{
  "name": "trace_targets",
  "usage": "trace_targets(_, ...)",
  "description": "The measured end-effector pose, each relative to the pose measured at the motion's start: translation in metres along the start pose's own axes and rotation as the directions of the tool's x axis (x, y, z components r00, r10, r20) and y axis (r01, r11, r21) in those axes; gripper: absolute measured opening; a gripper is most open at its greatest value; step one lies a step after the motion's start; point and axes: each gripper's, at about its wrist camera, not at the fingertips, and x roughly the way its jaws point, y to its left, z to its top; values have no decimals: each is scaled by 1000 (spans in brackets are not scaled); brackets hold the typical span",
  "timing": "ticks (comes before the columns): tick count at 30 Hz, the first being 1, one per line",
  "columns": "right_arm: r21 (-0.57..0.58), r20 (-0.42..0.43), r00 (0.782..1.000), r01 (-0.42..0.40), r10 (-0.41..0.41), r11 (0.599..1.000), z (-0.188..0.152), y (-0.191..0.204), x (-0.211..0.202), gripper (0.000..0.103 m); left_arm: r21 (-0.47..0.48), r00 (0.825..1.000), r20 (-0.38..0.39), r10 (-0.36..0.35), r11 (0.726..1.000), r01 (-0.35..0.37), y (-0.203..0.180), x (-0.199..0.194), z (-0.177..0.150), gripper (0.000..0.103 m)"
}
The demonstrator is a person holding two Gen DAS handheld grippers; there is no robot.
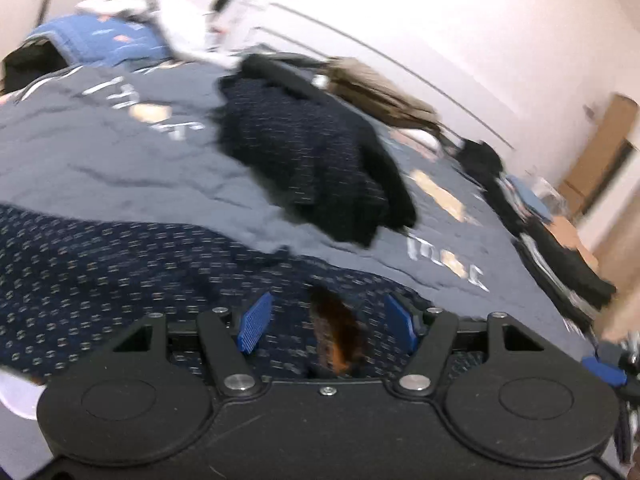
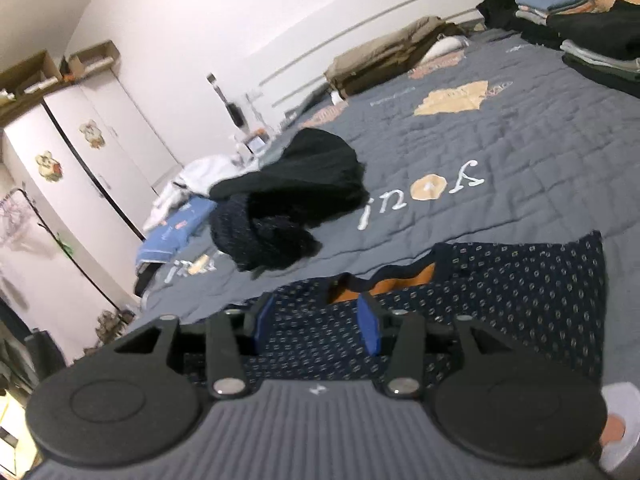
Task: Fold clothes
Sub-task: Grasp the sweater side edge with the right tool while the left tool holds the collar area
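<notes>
A navy patterned garment with an orange lining lies on the grey quilt at the near edge; it also shows in the right wrist view. My left gripper is open just above its collar area, blue pads apart. My right gripper is open over the same garment, near the orange opening. A heap of dark clothes lies further back on the bed, also in the right wrist view.
Grey quilt with lettering covers the bed. Folded stacks sit at the far right corner. A brown bundle lies by the wall. White clothes and a blue item lie at the left edge. A wardrobe stands beyond.
</notes>
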Motion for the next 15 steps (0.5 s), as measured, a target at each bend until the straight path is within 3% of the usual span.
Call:
trace_targets(3,19,30,1000,-7,6,1000,-4,2,-6,48,70,999,-35,25,997,-22,-11,9,-9,62)
trace_targets(6,67,45,999,-31,28,997,-9,-3,-3,49,18,992,-124,17,1000,-15,-7,29,-20,60)
trace_targets(7,76,42,999,-34,30,997,-11,-4,-1,49,-8,989,-146,8,1000,-9,-4,34,-23,54)
trace_targets(8,81,35,999,-34,31,996,-14,-4,1,49,-22,987,-160,11,1000,-15,0,37,-27,38)
trace_targets(10,78,3,1000,-27,27,997,-17,-4,7,49,-70,986,-163,41,996,-53,10,39,-27,20)
trace_targets(12,73,-9,999,-40,40,997,-18,-5,9,49,-125,987,-158,41,990,-61,22,37,-24,16)
trace_targets(15,79,-22,998,-55,57,995,-18,-8,11,49,-28,985,-125,115,992,-119,20,28,-18,16)
